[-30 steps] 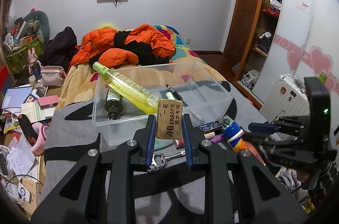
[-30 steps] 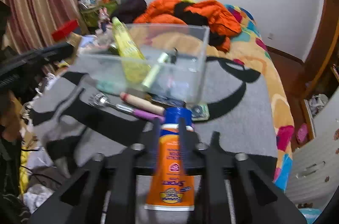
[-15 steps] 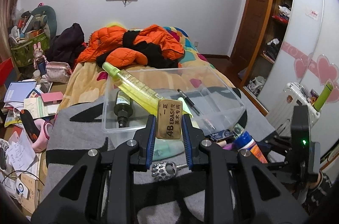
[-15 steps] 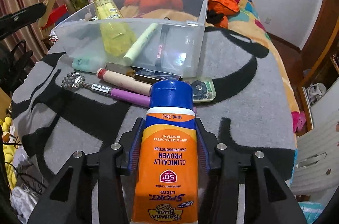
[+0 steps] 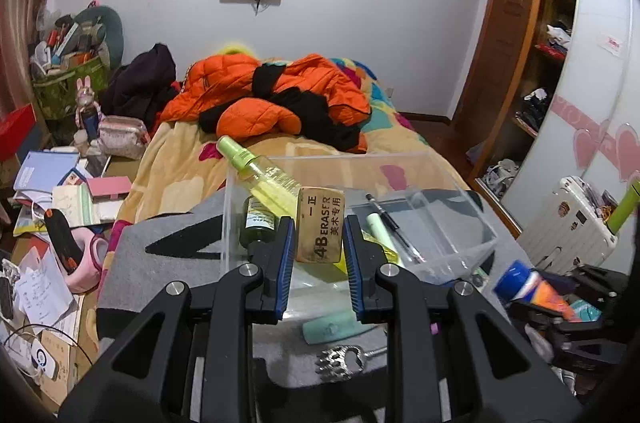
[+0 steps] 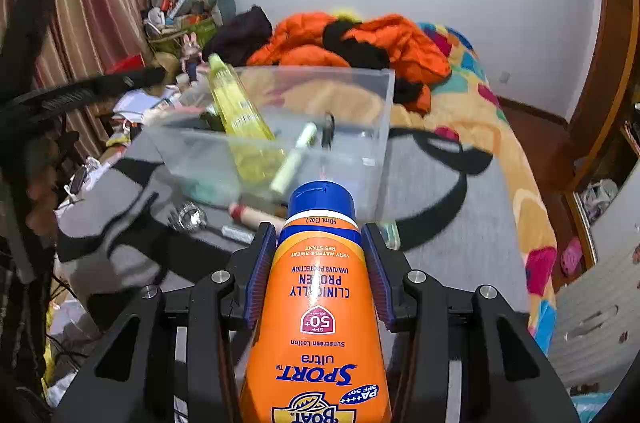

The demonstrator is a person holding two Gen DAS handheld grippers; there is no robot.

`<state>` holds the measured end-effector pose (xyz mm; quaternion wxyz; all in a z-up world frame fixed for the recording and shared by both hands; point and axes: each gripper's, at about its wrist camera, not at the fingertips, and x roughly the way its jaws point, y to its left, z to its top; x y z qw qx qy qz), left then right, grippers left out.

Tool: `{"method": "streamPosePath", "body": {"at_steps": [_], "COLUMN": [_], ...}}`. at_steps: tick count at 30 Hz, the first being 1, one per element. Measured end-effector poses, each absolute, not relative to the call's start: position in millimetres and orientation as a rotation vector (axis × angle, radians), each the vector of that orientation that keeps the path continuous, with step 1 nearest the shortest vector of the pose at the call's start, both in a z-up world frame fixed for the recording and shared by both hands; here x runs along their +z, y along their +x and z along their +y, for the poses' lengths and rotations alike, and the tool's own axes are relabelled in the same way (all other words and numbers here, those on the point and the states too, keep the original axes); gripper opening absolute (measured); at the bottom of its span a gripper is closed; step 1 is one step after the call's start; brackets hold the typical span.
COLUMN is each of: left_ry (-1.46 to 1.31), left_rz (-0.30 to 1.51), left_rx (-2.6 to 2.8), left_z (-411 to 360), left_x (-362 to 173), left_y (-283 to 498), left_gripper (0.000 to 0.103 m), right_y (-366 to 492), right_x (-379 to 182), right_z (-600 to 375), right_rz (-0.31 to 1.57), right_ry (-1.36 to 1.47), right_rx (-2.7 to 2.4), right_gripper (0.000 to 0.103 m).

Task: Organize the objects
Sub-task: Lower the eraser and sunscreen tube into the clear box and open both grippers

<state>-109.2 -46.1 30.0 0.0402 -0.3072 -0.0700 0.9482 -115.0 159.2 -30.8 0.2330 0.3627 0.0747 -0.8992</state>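
Left tongs: our left gripper is clamped on the tan eraser, and we hold it up over the near wall of the clear box
Right tongs: our right gripper has just been opening its jaws a bit, yet the blue pads sit tight on both sides of the orange sunscreen tube, so we have it clamped, blue cap pointing to the far side
Where the box is: on the gray blanket, far from us, just past the tube
In the box now: a yellow spray bottle, a dark small bottle, a pale green stick and a black pen
Left out: a silver roller tool and a teal tube lie near the box
What could go wrong: the tube is fat and smooth, so we think it could slip out if we tip it
Also: both our tongs go to one box, so they could bump
Also: a drop on the leaning spray bottle could knock it out
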Motion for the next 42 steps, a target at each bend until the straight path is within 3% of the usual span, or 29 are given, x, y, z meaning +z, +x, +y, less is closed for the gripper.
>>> {"method": "streamPosePath", "body": {"at_steps": [15,42], "left_ry": [-1.122,-1.24], "left_rz": [-0.228,-0.244], "left_rx": [2.871,2.806], "left_z": [-53,-61], "left_x": [1,-23], "left_y": [-145,-167], "left_gripper": [0.024,0.024], "right_y": [-171,-264], "right_x": [-4,-47], "right_z": [139,80], "right_rz": [0.199,0.245], "right_ry": [0.881,1.044], "right_rx": [-2.501,-2.376], "right_gripper": [0.041,0.041]}}
